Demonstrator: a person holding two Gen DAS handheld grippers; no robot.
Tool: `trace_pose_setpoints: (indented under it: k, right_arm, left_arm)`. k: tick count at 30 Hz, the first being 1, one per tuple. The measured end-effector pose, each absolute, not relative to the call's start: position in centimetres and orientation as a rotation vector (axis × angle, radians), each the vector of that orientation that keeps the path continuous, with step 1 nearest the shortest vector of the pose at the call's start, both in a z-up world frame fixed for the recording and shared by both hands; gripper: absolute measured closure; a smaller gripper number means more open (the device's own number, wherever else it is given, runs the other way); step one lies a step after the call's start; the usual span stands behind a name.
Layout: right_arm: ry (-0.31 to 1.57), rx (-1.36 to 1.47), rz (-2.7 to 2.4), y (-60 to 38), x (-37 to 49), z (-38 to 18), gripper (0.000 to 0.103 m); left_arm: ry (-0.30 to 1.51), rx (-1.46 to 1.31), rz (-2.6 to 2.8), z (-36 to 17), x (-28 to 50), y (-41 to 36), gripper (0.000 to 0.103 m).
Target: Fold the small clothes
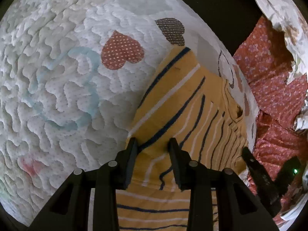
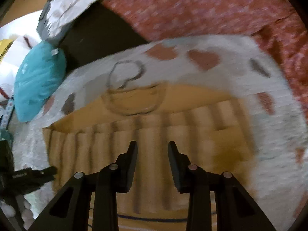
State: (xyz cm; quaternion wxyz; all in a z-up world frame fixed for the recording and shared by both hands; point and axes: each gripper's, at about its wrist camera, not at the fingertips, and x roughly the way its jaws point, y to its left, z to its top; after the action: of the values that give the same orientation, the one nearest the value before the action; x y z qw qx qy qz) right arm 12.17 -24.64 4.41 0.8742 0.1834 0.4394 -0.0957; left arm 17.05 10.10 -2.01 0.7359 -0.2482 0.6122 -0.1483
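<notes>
A yellow garment with dark blue and white stripes (image 1: 182, 100) lies spread on a white quilted mat printed with hearts (image 1: 67, 77). My left gripper (image 1: 153, 146) hovers over the garment's left edge. Its jaws stand apart, the striped cloth shows flat through the gap, and nothing is pinched. The right wrist view is blurred by motion. There my right gripper (image 2: 153, 146) is open above the middle of the same garment (image 2: 154, 130), whose neckline lies at its far side. The mat (image 2: 269, 115) surrounds the garment.
A red floral fabric (image 1: 269, 77) lies beyond the mat's right edge, with crumpled white cloth (image 1: 279, 9) above it. A teal bundle (image 2: 36, 80) rests at the mat's far left corner. The other gripper's black body (image 1: 269, 177) shows low on the right.
</notes>
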Motion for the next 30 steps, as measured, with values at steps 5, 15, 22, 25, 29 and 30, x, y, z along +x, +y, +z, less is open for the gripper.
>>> trace_pose_setpoints:
  k: [5,15,22,25,29,30]
  right_arm:
    - [1.002,0.441,-0.178,-23.7,14.9,0.7,0.070]
    - [0.981,0.406,-0.413,-31.0,8.6,2.2,0.068]
    - [0.989,0.443,-0.288,-31.1,4.7,2.2,0.067]
    - [1.054,0.451,-0.492,-34.3,3.6,0.3,0.067]
    - [0.980,0.608,-0.507,-36.3,0.2,1.2,0.066]
    - [0.969,0.617,-0.486,-36.1,-0.4,1.6,0.066]
  left_arm:
    - [1.351,-0.533,-0.340,-1.4,16.9,10.2,0.070]
    - [1.260,-0.537,-0.375,1.4,15.4,11.6,0.070]
    - [1.374,-0.382,-0.322,-1.6,14.0,9.2,0.065]
    - [1.386,-0.445,-0.324,-1.9,14.2,9.9,0.064]
    - [1.368,-0.506,-0.331,-1.4,13.7,11.2,0.062]
    - [1.344,-0.486,-0.322,-0.9,13.4,11.2,0.062]
